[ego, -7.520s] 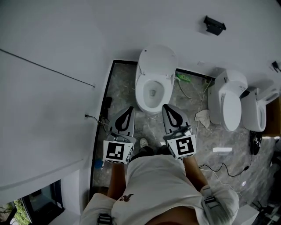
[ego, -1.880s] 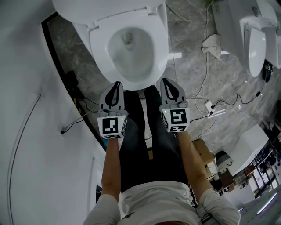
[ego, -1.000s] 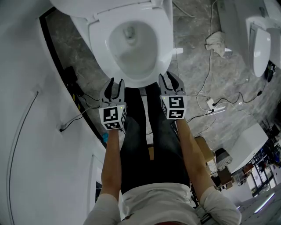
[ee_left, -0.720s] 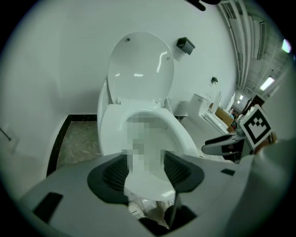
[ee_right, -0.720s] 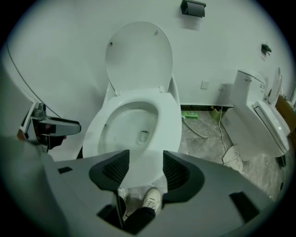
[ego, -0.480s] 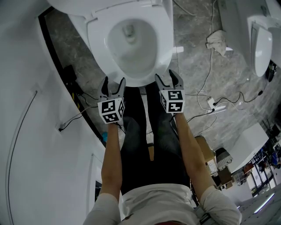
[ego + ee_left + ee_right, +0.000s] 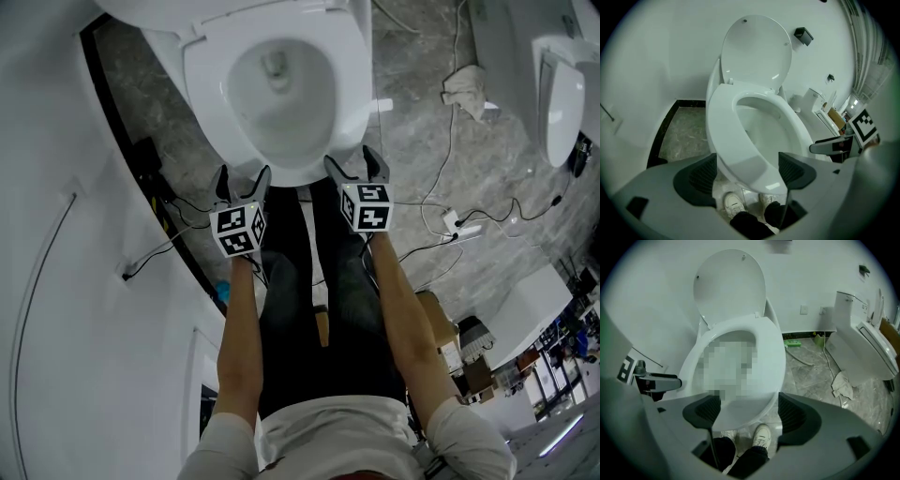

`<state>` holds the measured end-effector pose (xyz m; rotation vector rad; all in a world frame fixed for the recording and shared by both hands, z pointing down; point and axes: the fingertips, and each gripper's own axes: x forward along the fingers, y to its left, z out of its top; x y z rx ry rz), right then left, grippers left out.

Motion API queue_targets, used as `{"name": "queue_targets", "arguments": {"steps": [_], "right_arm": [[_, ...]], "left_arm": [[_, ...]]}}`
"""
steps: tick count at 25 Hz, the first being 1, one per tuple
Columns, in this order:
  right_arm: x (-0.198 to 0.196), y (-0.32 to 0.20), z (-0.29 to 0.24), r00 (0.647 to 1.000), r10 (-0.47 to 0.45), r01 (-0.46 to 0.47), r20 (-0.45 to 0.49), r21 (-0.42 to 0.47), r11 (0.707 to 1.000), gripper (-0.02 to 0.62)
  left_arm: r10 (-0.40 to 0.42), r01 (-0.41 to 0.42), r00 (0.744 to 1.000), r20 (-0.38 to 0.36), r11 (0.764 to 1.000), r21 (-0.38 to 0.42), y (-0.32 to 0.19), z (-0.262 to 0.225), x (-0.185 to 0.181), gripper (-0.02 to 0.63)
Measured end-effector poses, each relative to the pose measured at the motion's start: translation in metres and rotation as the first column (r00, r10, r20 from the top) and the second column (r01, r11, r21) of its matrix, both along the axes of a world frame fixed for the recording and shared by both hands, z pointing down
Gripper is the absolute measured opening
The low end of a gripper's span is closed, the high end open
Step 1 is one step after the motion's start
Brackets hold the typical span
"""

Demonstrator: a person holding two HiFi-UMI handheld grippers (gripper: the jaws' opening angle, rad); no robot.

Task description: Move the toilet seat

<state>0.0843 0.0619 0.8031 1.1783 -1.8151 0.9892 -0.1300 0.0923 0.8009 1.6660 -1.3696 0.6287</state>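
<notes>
The white toilet seat [image 7: 281,164] lies flat on the bowl, and its lid [image 7: 757,51] stands up against the wall. My left gripper [image 7: 242,178] is at the seat's front left edge, my right gripper [image 7: 349,163] at the front right. Both pairs of jaws are opening wide. In the left gripper view the front rim of the seat [image 7: 743,159] reaches between the dark pads [image 7: 701,176], and no pad presses on it. The right gripper view shows the seat [image 7: 761,376] likewise between spread pads [image 7: 792,411].
A second toilet [image 7: 562,84] stands at the right, with a crumpled rag [image 7: 466,89] and cables [image 7: 441,220] on the marble floor. A white wall [image 7: 56,141] runs close on the left. The person's legs and shoes [image 7: 761,434] are just below the bowl.
Both grippers moved forward to the seat's front edge. Their jaws went from nearly shut to wide apart.
</notes>
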Motion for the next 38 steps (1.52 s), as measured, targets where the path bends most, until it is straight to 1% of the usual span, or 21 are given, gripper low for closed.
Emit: {"name": "queue_targets", "arguments": {"steps": [5, 9, 13, 18, 24, 34, 38], "right_arm": [[-0.001, 0.003, 0.01, 1.0, 0.014, -0.014, 0.014, -0.042, 0.999, 0.402], [-0.004, 0.007, 0.019, 1.0, 0.006, -0.005, 0.015, -0.076, 0.997, 0.41], [-0.006, 0.008, 0.025, 0.999, 0.025, -0.022, 0.025, -0.098, 0.995, 0.41], [-0.009, 0.008, 0.026, 0.999, 0.032, -0.03, 0.022, -0.089, 0.996, 0.408], [-0.011, 0.009, 0.024, 1.0, 0.021, -0.021, 0.001, -0.074, 0.997, 0.408], [-0.012, 0.01, 0.013, 1.0, 0.02, -0.02, 0.008, -0.053, 0.998, 0.408], [-0.012, 0.012, 0.004, 1.0, 0.025, -0.024, 0.017, -0.045, 0.999, 0.408]], "left_arm": [[-0.013, 0.013, 1.0, -0.008, 0.999, -0.042, 0.007, 0.013, 0.003, 0.424], [-0.033, 0.031, 0.999, -0.019, 0.998, -0.059, 0.006, 0.019, 0.004, 0.433], [-0.027, 0.024, 0.999, -0.029, 0.996, -0.087, 0.005, 0.029, 0.011, 0.433], [-0.04, 0.037, 0.999, -0.029, 0.995, -0.093, 0.004, 0.032, 0.014, 0.433], [-0.035, 0.033, 0.999, -0.029, 0.995, -0.093, 0.005, 0.031, 0.014, 0.431], [-0.062, 0.059, 0.997, -0.036, 0.996, -0.071, 0.003, 0.019, 0.013, 0.431], [-0.084, 0.081, 0.995, -0.052, 0.995, -0.062, 0.003, 0.01, 0.013, 0.431]]}}
